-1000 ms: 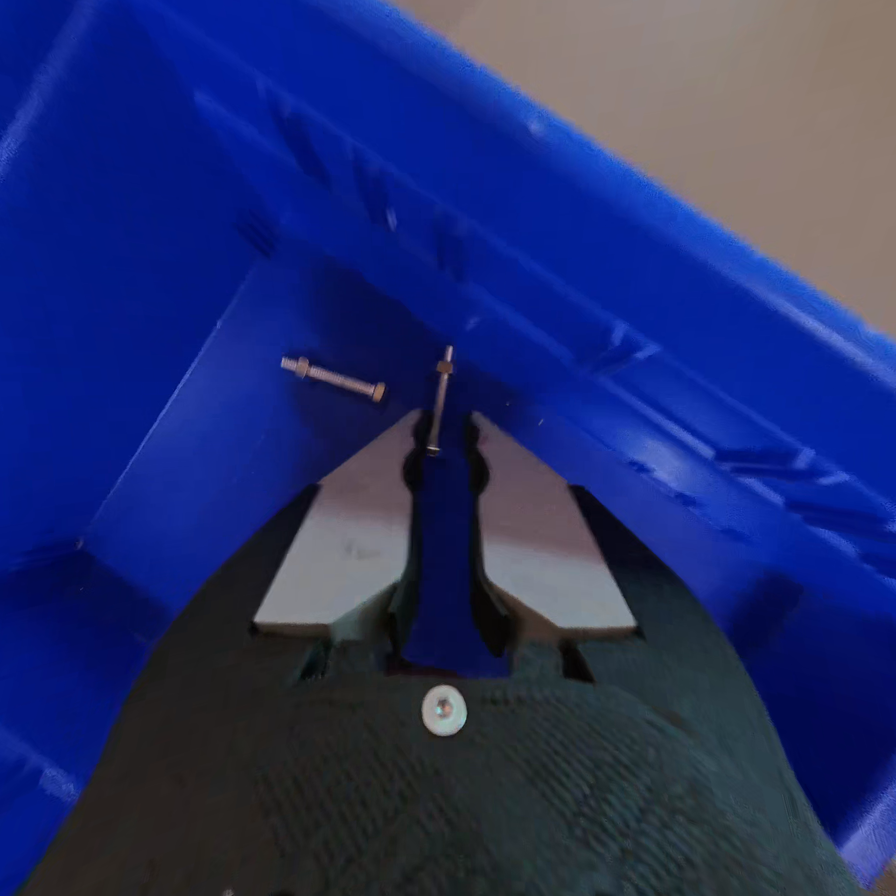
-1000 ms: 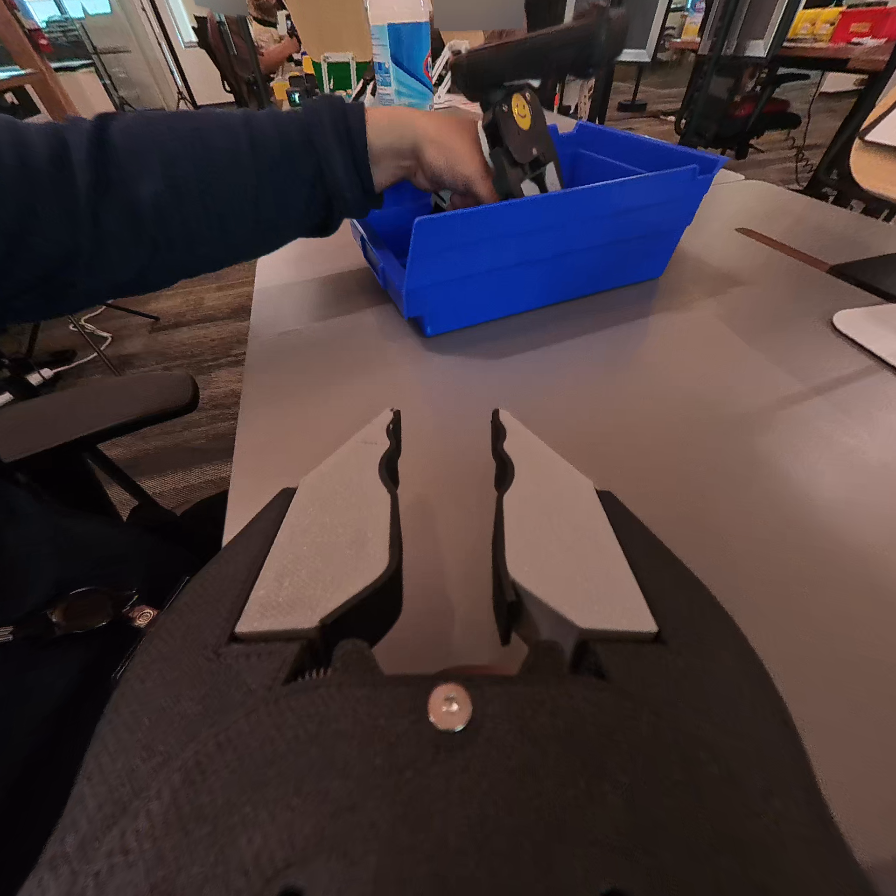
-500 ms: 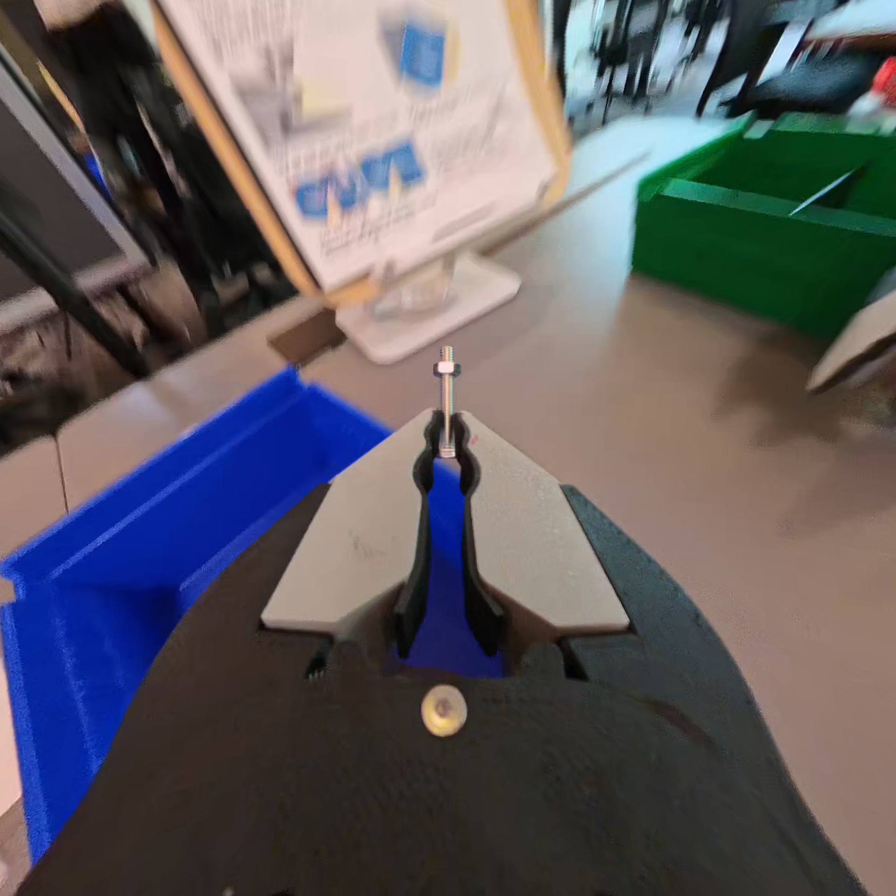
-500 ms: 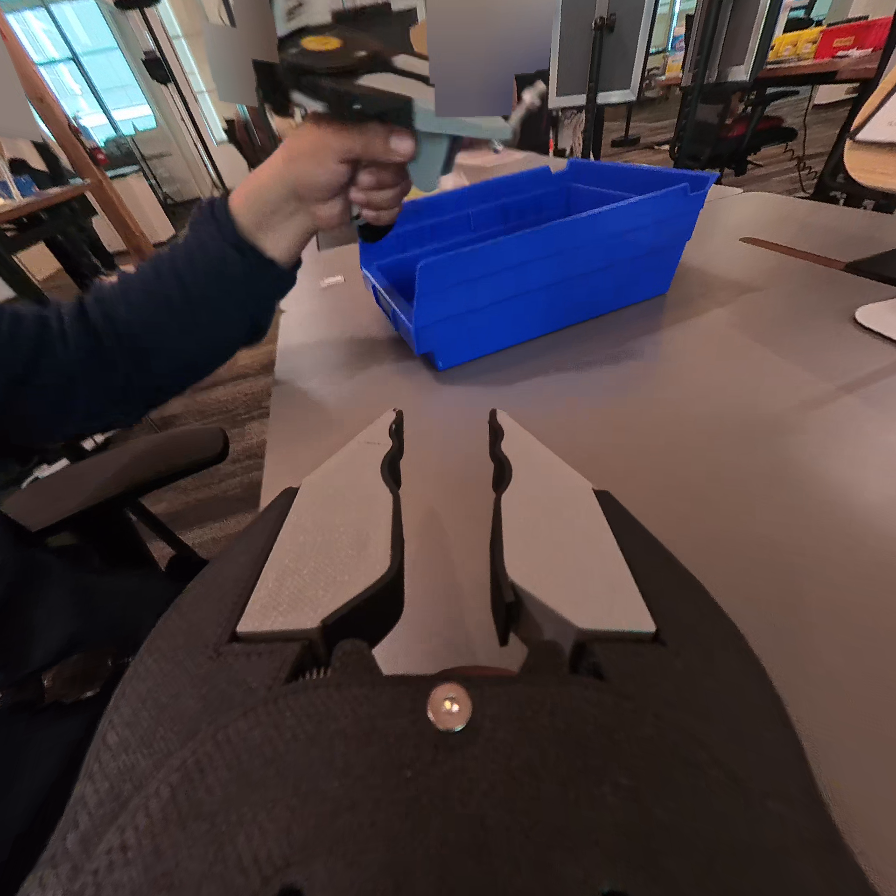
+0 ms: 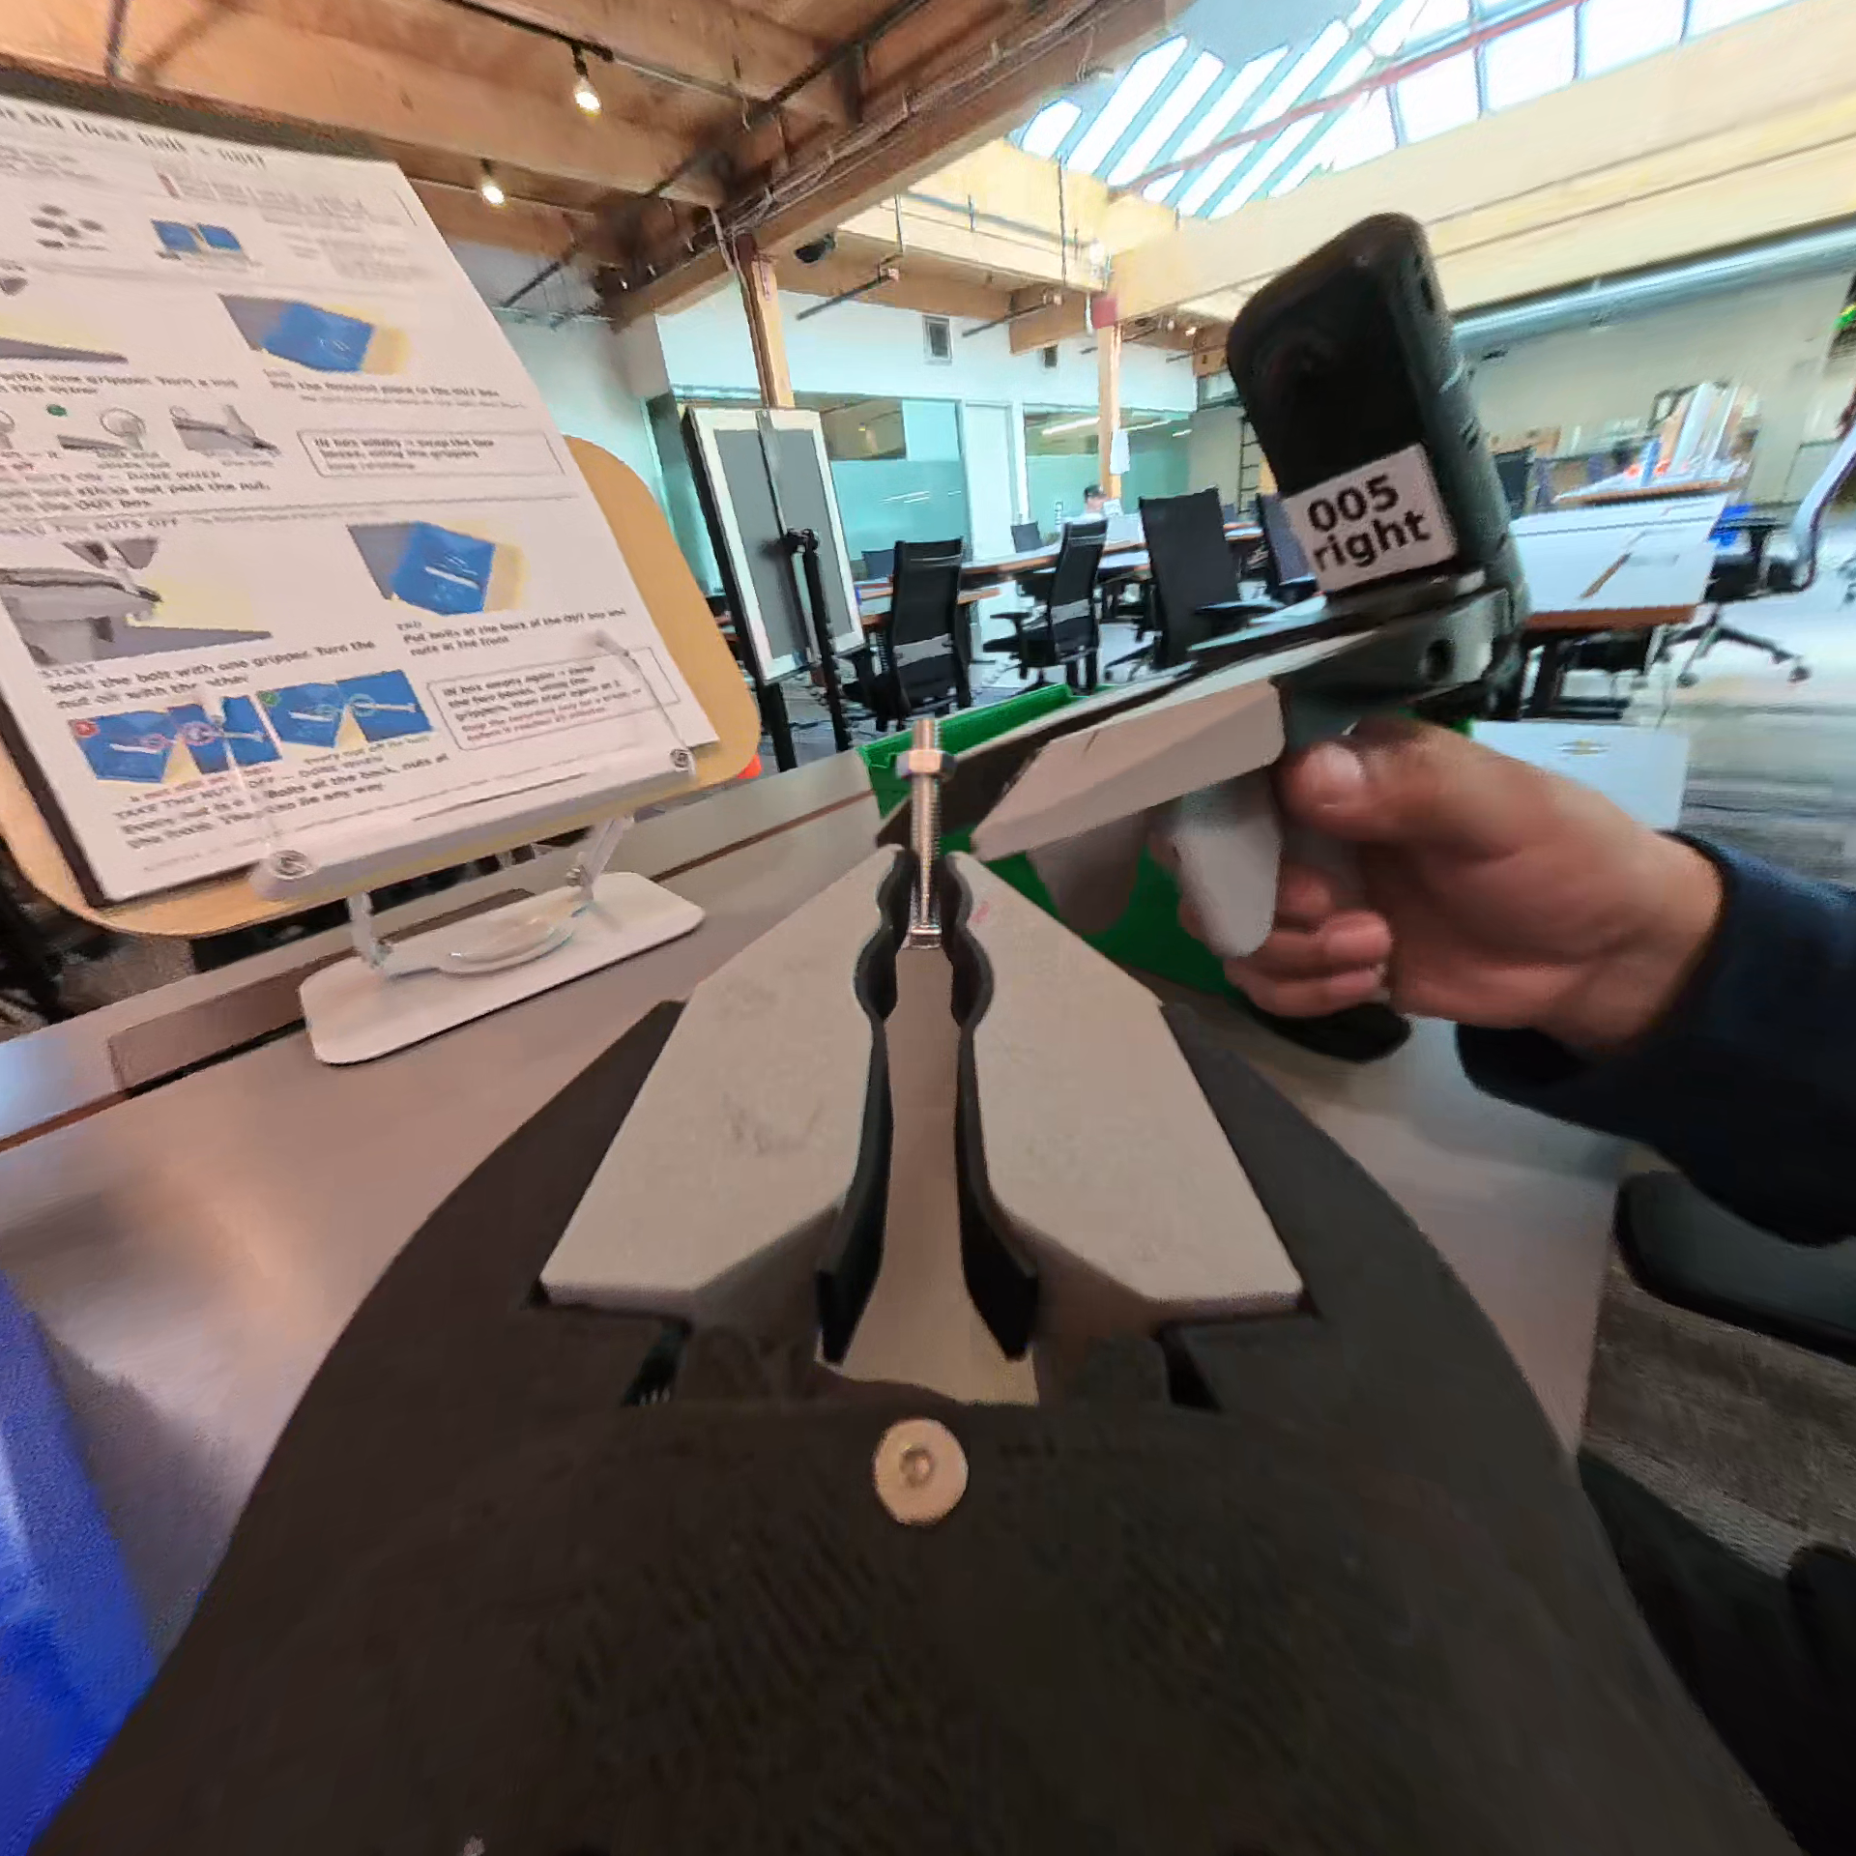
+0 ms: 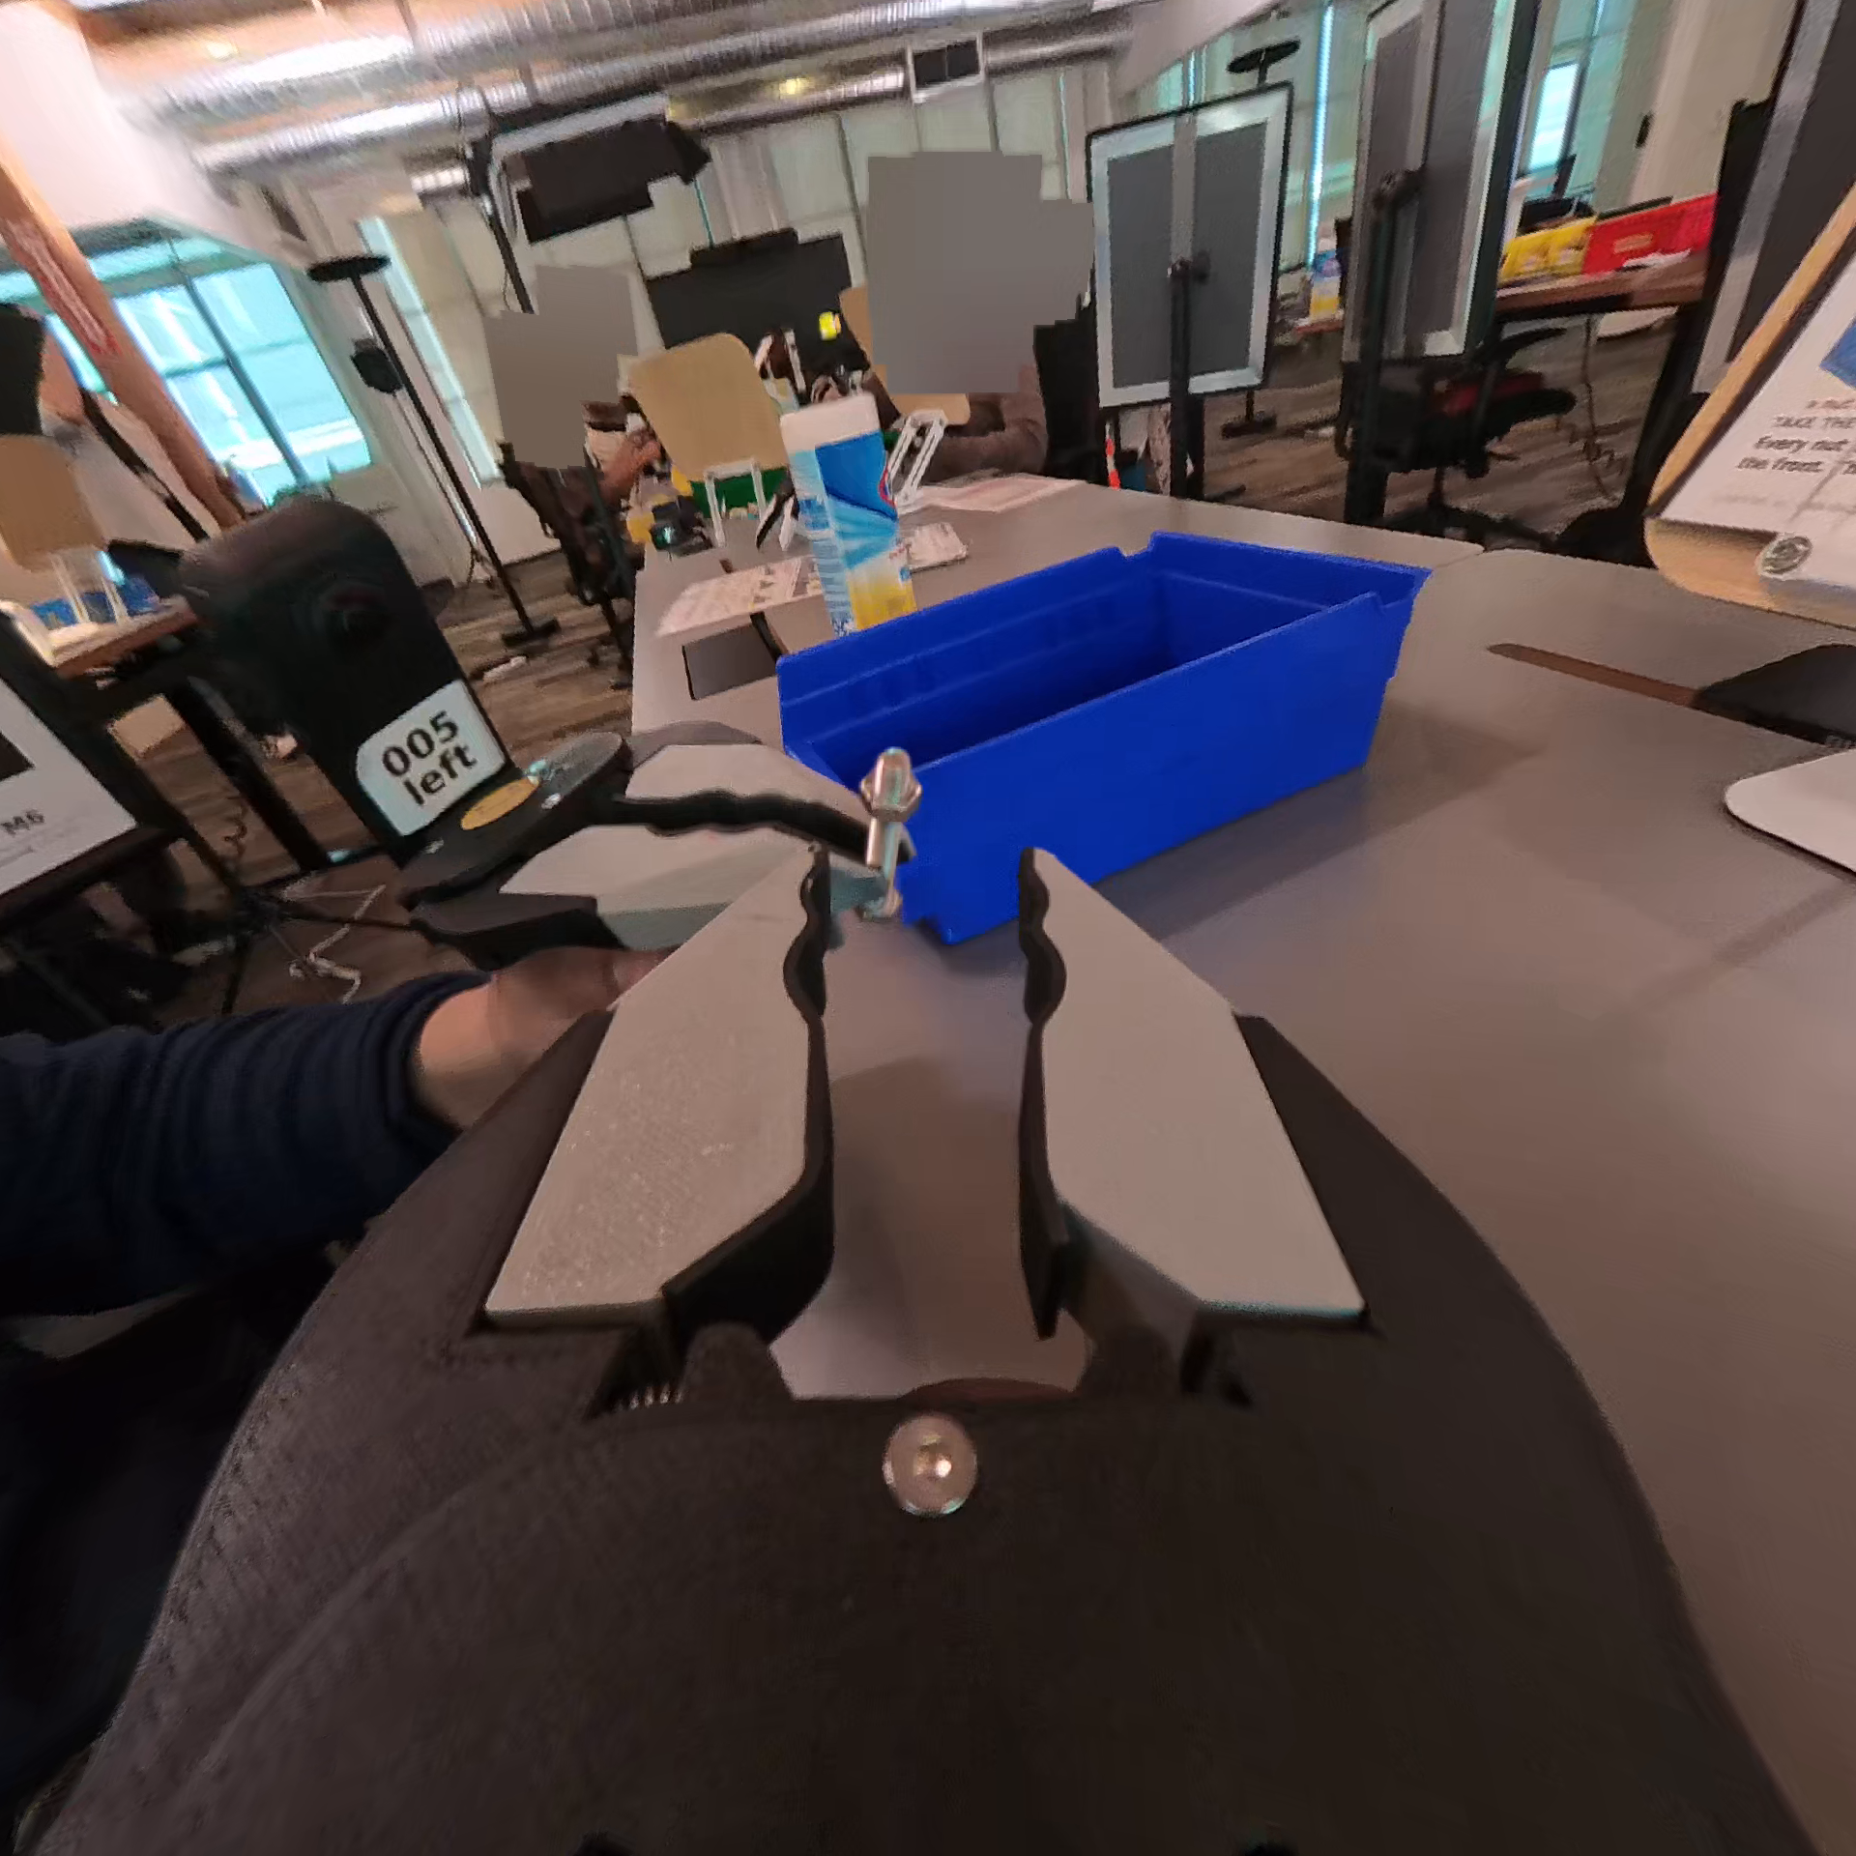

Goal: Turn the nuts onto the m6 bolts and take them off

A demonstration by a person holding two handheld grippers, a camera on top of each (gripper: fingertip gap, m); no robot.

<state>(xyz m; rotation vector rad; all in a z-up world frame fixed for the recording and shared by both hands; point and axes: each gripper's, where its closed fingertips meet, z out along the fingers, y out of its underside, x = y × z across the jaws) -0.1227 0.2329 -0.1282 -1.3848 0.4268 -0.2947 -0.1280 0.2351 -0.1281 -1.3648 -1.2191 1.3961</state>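
Silver bolt (image 5: 924, 834) pinched upright by its head end in left gripper (image 5: 922, 909), nut (image 5: 925, 769) threaded near the top. Right gripper (image 6: 922, 879) level above the grey table (image 6: 1506, 1004), spread wide and empty, just beside the bolt. Blue bin (image 6: 1155, 723) behind.

The bolt (image 5: 923, 854)'s head is hidden between the left gripper (image 5: 922, 909)'s fingertips; the blue bin (image 5: 50, 1567) is cut off at the edge.

Upright silver bolt (image 5: 924, 844), nut (image 5: 926, 768) near its top
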